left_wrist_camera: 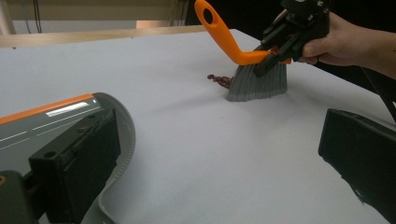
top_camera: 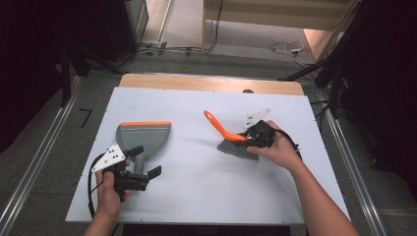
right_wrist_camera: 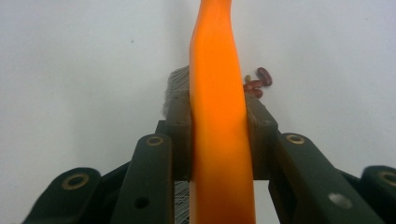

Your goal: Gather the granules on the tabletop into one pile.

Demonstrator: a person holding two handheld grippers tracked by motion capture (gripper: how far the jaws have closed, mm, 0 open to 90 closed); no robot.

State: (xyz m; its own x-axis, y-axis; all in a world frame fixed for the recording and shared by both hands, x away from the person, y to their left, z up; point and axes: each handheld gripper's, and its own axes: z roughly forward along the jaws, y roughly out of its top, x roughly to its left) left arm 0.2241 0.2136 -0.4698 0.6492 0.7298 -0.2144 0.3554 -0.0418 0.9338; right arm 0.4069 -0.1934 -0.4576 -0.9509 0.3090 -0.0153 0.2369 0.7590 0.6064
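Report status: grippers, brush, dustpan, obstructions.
Right gripper shut on brush, bristles on table beside beans. Left gripper open around dustpan handle. Nothing between beans and dustpan.

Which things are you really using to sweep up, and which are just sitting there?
In use:
- brush, clamped in the right gripper
- dustpan, its handle between the open left gripper's jaws
- beans beside the bristles

Just there:
- table
- cables on the floor
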